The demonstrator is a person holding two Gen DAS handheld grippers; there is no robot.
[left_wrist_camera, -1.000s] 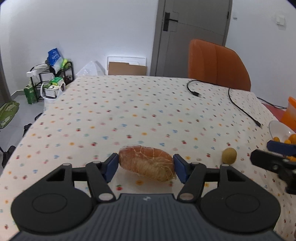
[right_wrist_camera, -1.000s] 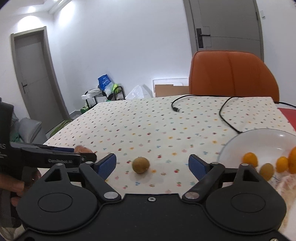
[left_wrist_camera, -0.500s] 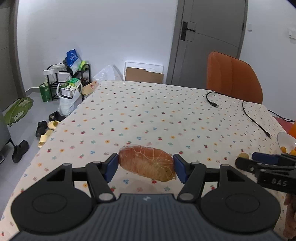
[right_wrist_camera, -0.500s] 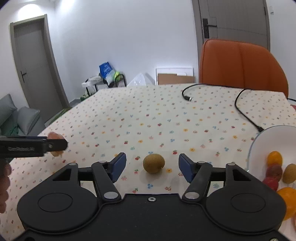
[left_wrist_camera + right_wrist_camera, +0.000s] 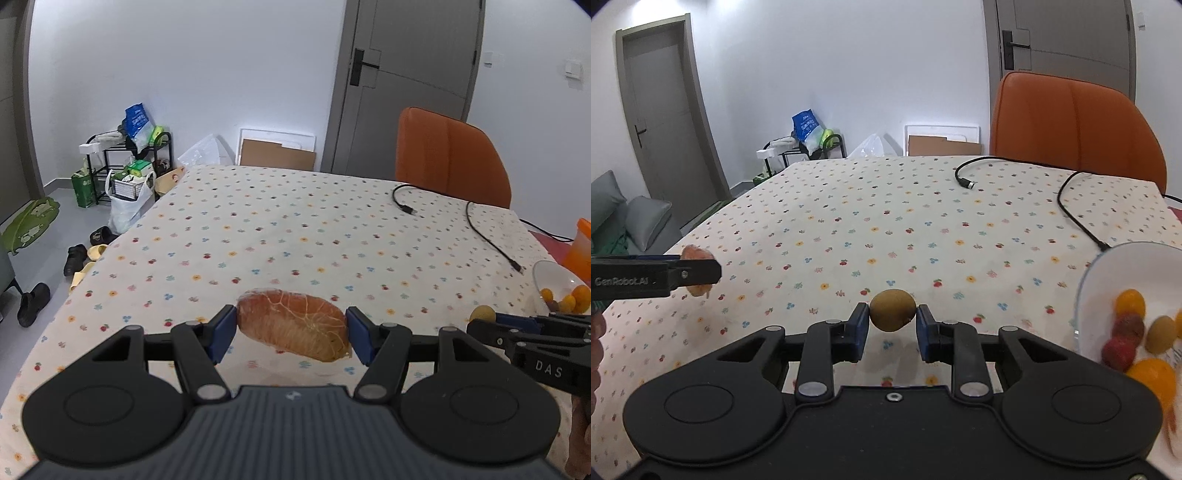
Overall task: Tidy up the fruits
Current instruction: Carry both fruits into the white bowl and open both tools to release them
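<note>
The right gripper (image 5: 892,320) clamps a brown kiwi (image 5: 892,310) above the dotted tablecloth (image 5: 886,221), beside a white fruit bowl (image 5: 1108,266).

A table in a spotted cloth (image 5: 258,229) carries a black cable (image 5: 480,229) and a white fruit bowl (image 5: 1108,266).

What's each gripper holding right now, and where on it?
Left gripper clamps the wrapped orange fruit at its two long ends. Right gripper grips the kiwi across its middle.
</note>
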